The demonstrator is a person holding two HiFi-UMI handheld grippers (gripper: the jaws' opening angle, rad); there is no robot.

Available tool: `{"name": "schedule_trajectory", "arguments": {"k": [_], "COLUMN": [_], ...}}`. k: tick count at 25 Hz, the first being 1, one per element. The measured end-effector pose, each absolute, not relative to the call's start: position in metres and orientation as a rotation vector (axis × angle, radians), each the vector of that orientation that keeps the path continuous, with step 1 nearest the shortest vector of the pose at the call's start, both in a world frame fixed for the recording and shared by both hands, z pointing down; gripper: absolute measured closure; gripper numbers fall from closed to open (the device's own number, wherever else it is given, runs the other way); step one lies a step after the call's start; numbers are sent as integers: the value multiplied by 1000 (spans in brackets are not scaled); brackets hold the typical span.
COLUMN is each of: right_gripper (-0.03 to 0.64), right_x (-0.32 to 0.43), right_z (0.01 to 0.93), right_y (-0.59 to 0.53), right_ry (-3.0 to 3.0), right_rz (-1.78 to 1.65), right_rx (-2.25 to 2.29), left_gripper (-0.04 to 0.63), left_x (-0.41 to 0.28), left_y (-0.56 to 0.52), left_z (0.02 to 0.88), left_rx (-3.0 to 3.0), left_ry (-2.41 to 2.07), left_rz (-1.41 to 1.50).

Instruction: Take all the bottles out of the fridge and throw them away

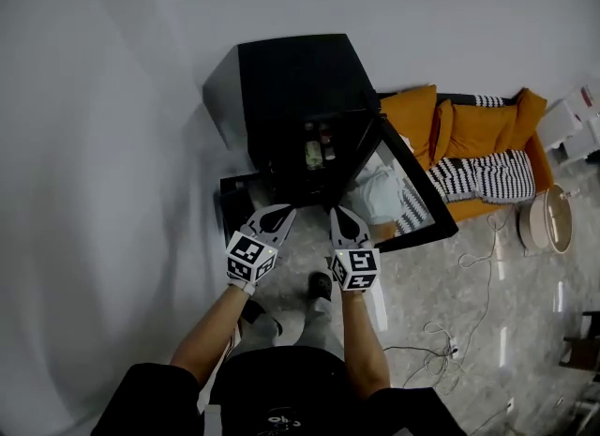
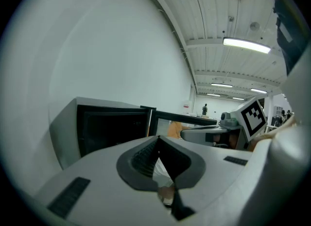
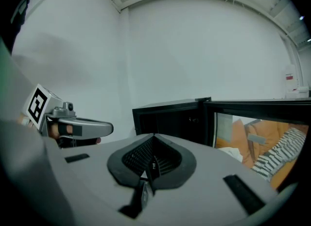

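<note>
Black and boxy, the small fridge (image 1: 281, 78) stands against a plain white wall (image 1: 94, 143) with its glass door (image 1: 412, 195) swung wide to the right, the pane mirroring pale cloth and stripes. Inside, on a shelf near the front of the dark cavity, two or three small bottles (image 1: 314, 154) stand upright close together; their labels are too small to read. Both claws are held side by side just in front of the open mouth, apart from the bottles and touching nothing. The left claw (image 1: 284, 211) has its tips pressed together, and its own view shows the left claw (image 2: 156, 140) pinching nothing, with the fridge (image 2: 112, 128) ahead of it. The right claw (image 1: 337, 211) is likewise pressed together and empty, seen in its own view as the right claw (image 3: 153, 137) aimed at the fridge (image 3: 165, 118) and the door edge. A low black box-like thing (image 1: 232, 198), which I cannot identify, sits by the fridge's left front corner, just beside the left claw; the open door flanks the right claw. Behind the door lies an orange sofa (image 1: 478, 129) with a black-and-white striped cloth (image 1: 487, 179). A round pale tub (image 1: 548, 221) stands near the sofa's end, and thin white cables (image 1: 478, 256) trail over the grey marbled floor (image 1: 441, 293).
</note>
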State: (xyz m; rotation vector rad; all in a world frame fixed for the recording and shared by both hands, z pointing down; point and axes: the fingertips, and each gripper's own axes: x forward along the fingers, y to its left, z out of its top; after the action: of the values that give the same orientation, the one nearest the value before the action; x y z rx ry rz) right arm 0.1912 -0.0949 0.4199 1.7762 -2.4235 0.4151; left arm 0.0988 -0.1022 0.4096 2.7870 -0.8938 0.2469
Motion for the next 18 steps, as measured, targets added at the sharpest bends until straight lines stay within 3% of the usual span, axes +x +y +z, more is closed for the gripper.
{"name": "schedule_trajectory", "arguments": {"k": [18], "right_gripper": [609], "right_x": [245], "right_z": [450], "right_y": [-98], "right_ry": [-2335], "right_rz": [460], "right_rx": [1893], "left_gripper": [589], "left_x": [149], "left_y": [-114], "left_z": [435], "left_rx": [2828], "left_ry": [-767], "left_rz": [304]}}
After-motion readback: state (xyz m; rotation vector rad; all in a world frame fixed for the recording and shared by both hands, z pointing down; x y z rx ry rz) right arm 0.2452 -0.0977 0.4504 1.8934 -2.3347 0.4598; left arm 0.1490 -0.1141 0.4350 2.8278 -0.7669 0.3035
